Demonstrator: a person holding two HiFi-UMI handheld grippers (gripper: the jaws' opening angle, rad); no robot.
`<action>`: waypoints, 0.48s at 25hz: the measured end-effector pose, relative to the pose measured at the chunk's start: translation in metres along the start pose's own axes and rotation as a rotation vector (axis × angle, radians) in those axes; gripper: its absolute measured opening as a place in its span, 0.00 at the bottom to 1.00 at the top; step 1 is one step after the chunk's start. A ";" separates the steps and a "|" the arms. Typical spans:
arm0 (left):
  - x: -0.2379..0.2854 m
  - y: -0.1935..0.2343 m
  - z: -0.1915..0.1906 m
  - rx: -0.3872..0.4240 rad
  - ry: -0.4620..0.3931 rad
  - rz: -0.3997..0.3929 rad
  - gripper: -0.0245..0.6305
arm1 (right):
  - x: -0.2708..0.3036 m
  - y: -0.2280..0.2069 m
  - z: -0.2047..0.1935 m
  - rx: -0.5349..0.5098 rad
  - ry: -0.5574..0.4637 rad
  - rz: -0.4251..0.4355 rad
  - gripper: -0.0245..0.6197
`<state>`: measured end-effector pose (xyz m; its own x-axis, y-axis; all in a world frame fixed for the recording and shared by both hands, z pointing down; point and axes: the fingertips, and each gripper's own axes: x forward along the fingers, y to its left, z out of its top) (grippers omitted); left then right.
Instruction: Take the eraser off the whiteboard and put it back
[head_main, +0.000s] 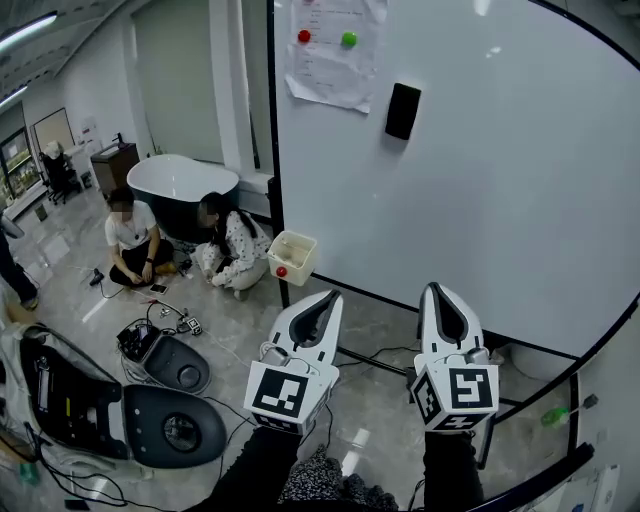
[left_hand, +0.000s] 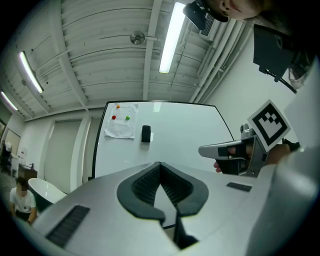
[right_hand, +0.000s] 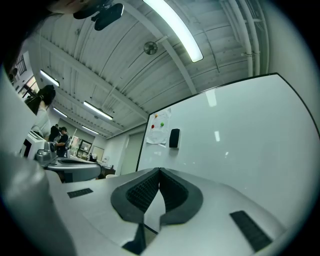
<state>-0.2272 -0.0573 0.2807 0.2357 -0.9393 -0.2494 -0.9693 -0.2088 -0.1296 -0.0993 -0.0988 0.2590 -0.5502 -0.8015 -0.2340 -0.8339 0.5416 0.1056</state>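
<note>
We are at the approach, with nothing taken yet: the eraser (head_main: 403, 110) sits high on the whiteboard (head_main: 500, 200), a dark upright block just right of a sheet of paper (head_main: 335, 60) that carries a red magnet (head_main: 304, 36) and a green magnet (head_main: 348, 39), and it is well apart from both tools. The left tongs (head_main: 327, 297) and the right tongs (head_main: 433, 290) are side by side low in front of the board, pointing a little upward toward it. Each pair is pinched together at the tip with nothing between (the small gap behind the tips is only the hollow of the pads), so neither is ready to grasp. The next move, as we judge it, calls for raising one pair to the eraser's height, spreading it wider than the block, and closing across its two long sides before pulling it off; the right pair looks the nearer. We take the eraser to cling by a magnet, though it is too small in every view to be sure, so a square pull seems safest, then setting it flat back on the board
</note>
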 end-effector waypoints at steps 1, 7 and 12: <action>0.006 0.005 -0.003 0.003 0.006 -0.001 0.05 | 0.008 -0.001 -0.002 -0.004 0.000 -0.001 0.05; 0.052 0.040 -0.021 -0.001 -0.004 -0.046 0.05 | 0.059 -0.006 -0.010 -0.037 -0.009 -0.035 0.05; 0.107 0.067 -0.023 -0.013 -0.031 -0.129 0.05 | 0.112 -0.021 -0.010 -0.041 -0.026 -0.114 0.05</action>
<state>-0.2681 -0.1785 0.2678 0.3606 -0.8954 -0.2613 -0.9315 -0.3313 -0.1501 -0.1433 -0.2027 0.2405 -0.4507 -0.8504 -0.2716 -0.8925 0.4360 0.1158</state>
